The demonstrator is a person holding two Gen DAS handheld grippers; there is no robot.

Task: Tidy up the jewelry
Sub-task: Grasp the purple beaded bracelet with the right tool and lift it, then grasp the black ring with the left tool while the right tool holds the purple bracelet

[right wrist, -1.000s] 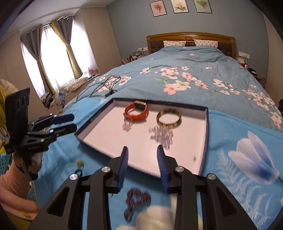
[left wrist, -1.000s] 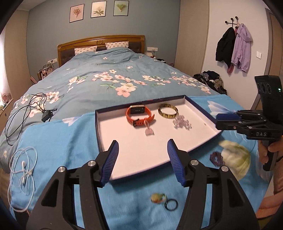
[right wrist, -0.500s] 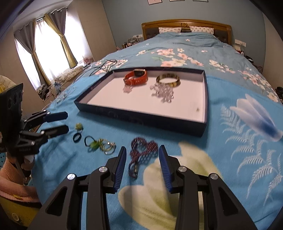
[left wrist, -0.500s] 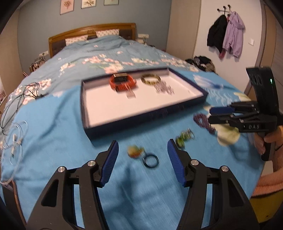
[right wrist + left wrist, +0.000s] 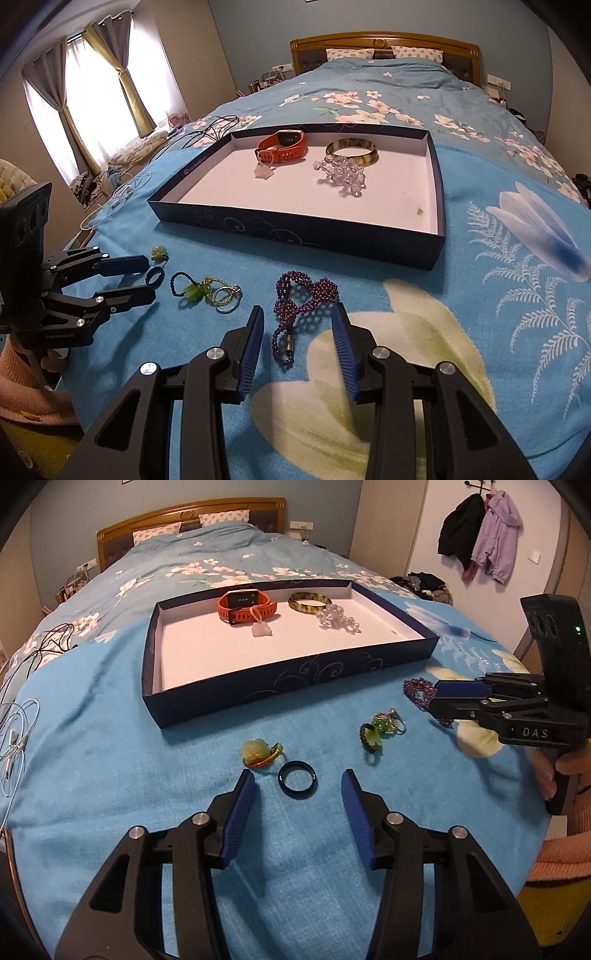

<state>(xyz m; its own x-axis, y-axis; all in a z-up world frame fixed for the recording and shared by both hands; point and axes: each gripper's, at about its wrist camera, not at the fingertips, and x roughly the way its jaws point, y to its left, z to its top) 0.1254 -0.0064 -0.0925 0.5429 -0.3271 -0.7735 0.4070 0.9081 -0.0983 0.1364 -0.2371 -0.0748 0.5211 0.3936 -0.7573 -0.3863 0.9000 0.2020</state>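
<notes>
Purple bead bracelet (image 5: pixel 303 308) lies lengthwise between the unclenched right hand-held gripper (image 5: pixel 297 325) fingers, clasp nearest.

Left claw (image 5: pixel 298 783) closing on nothing; right claw (image 5: pixel 298 318) parted, both tilted downward.

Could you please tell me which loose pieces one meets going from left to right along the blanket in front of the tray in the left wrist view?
Yellow-green charm ring → black ring → green bead and ring cluster → purple bead bracelet.
</notes>
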